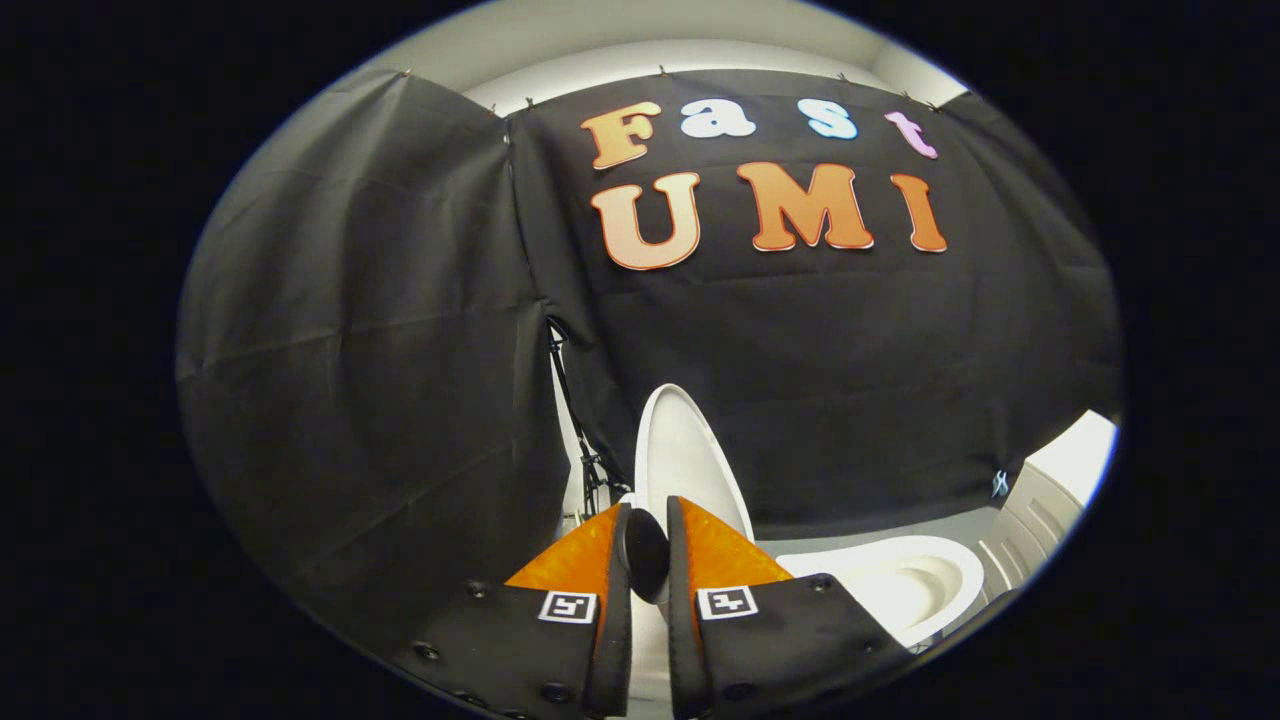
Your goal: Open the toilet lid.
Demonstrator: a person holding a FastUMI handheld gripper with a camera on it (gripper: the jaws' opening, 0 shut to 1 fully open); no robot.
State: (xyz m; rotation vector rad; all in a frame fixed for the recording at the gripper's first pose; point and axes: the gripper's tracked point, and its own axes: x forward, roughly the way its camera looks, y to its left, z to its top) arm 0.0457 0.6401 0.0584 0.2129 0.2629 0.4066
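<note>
The white toilet lid [685, 460] stands raised, nearly upright, just beyond my fingertips. Its lower edge runs down into the narrow gap between my fingers, where a white strip shows. My gripper [657, 545] is shut on the toilet lid, with both fingers pressing on its edge. To the right of the fingers lies the open white toilet bowl [900, 585] with its rim and hollow exposed. The hinge end of the lid is hidden behind my fingers.
A white ribbed cabinet or panel [1035, 520] stands to the right of the bowl. A thin black stand with cables [575, 420] rises to the left of the lid, against the black cloth wall that closes in the back and left.
</note>
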